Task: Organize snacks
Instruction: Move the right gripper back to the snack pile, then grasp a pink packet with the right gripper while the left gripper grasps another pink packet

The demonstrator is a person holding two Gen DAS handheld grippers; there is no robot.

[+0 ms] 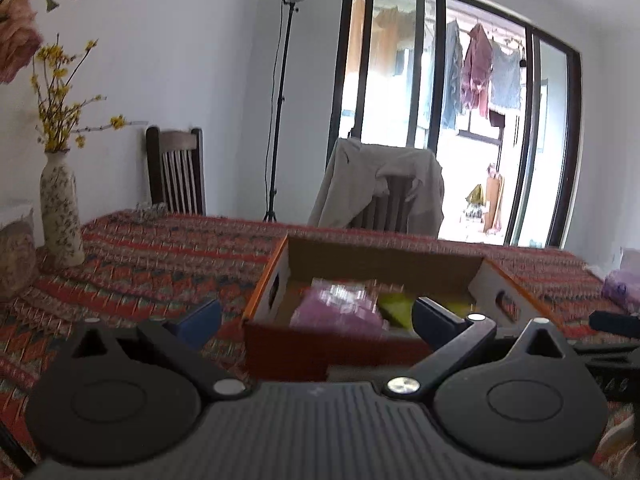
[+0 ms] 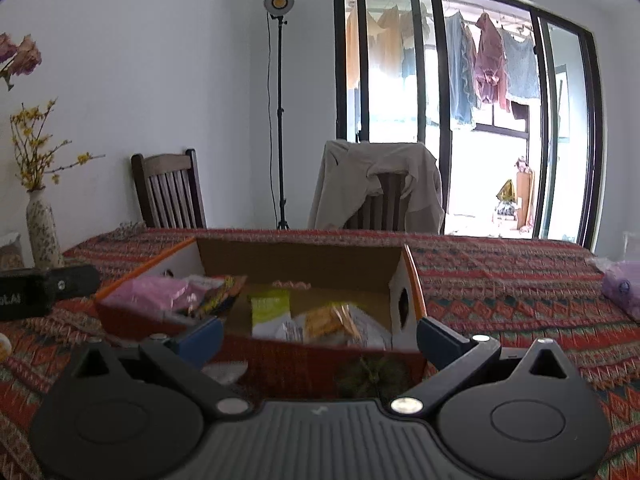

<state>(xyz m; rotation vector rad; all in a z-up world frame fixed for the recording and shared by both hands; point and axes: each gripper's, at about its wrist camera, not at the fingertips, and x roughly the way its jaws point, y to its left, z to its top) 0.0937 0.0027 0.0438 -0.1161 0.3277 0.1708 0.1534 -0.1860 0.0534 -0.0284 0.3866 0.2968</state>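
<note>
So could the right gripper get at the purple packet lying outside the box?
Probably yes: the right gripper is open and empty, and the purple packet lies on bare tablecloth off to its right, nothing between.

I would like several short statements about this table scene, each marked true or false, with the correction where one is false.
1. The cardboard box holds several snack packets. True.
2. Both grippers are shut on snacks. False: the left gripper and right gripper are open and hold nothing.
3. A purple packet lies on the tablecloth outside the box. True.
4. The vase stands inside the box. False: it stands on the table, apart from it.
</note>
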